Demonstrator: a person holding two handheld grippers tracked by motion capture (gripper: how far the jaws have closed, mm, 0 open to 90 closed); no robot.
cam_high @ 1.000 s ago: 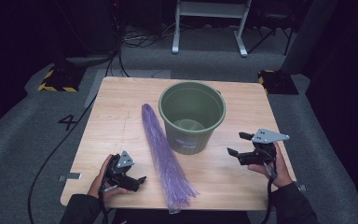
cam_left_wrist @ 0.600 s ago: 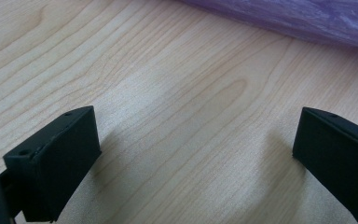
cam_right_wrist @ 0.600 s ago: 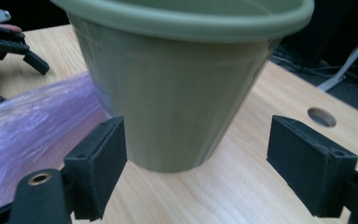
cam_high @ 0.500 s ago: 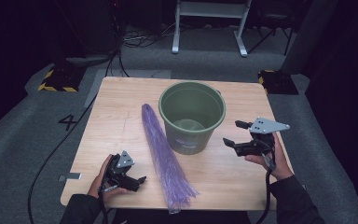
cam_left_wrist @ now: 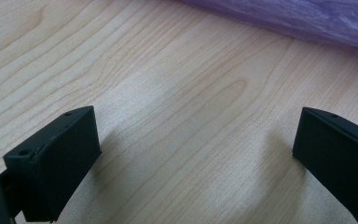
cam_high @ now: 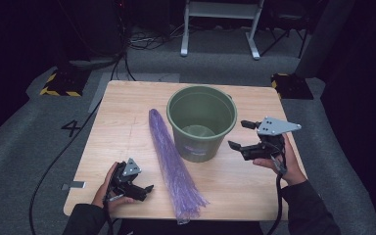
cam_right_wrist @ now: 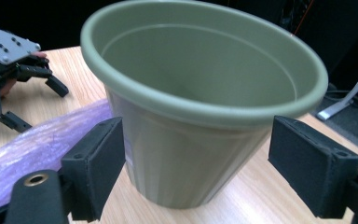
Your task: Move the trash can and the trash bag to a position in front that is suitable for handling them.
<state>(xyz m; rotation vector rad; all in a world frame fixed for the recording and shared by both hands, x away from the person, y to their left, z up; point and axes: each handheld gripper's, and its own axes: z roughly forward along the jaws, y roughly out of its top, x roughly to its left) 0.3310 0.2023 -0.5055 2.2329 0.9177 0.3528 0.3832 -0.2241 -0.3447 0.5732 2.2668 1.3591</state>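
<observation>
A: Where is the pot placed?

B: It is set upright near the middle of the desk, toward the far edge. A purple bundle is laid beside it, running to the near edge.

A: How are the tongs held?

B: The right tongs are spread wide and raised just beside the pot's right wall, with nothing gripped. The left tongs are rested near the near-left corner, also spread and empty, beside the bundle.

A: What could go wrong?

B: The pot looks light and tapered, so it could be pushed over or slid into the bundle if one jaw is brought against the wall before the other. If the rim is pinched off-centre, the pot may be tipped when lifted. Whether something lies inside cannot be told for certain.
</observation>
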